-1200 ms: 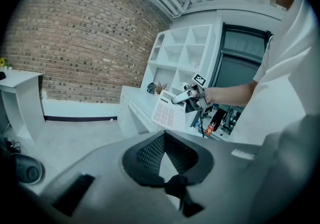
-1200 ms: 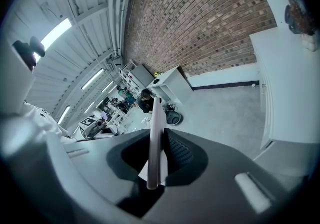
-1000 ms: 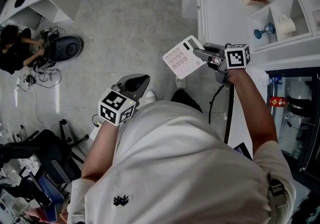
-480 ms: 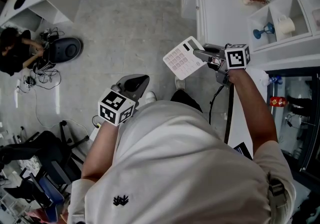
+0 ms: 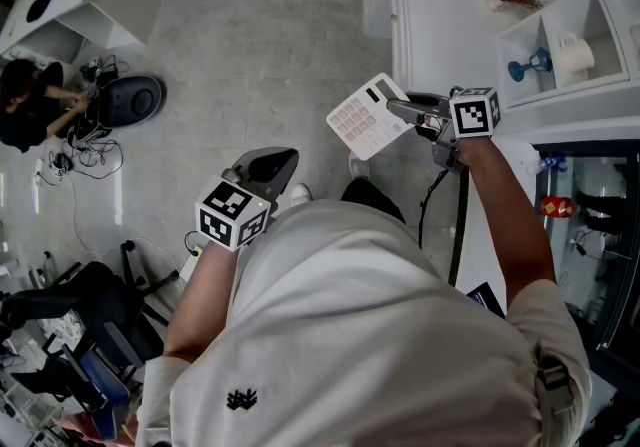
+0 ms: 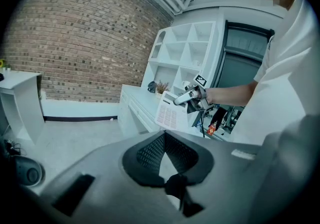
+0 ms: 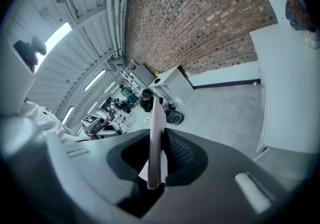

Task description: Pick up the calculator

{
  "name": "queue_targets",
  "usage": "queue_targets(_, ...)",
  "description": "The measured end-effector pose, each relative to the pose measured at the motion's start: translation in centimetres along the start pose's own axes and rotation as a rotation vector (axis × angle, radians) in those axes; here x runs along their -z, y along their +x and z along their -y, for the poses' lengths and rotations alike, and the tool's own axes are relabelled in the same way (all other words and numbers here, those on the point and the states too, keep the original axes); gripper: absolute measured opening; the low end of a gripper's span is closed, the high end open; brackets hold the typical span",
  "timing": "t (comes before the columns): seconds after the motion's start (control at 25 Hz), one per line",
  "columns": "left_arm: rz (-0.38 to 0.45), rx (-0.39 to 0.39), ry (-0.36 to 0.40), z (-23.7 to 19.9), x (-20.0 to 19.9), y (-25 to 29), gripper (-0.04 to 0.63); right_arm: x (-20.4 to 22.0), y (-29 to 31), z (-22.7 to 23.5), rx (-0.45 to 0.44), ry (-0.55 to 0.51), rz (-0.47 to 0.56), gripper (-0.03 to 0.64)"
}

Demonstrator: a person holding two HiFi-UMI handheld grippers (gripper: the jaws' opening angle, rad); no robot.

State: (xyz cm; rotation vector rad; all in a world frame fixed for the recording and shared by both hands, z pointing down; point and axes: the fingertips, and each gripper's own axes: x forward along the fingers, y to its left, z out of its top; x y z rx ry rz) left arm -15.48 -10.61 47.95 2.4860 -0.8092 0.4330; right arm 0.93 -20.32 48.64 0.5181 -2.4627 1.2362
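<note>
The right gripper (image 5: 397, 107) is pinching the white calculator (image 5: 364, 118) by one edge, holding it up in the air over the floor (image 5: 250, 45), just beside the white worktop (image 5: 440, 30). The left gripper (image 5: 270, 168) hangs lower with its jaws a little apart, nothing between them.

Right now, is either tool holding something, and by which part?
The right gripper has its jaws pinching the calculator by its edge near the display; the left gripper holds nothing.
</note>
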Motion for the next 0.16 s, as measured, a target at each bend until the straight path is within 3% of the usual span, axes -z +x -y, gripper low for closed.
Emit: queue_targets(0.16, -0.006, -0.003, 0.001, 0.44, 0.06, 1.21, 0.006, 0.23, -0.78, 1.08, -0.005, 0.003, 0.001, 0.08)
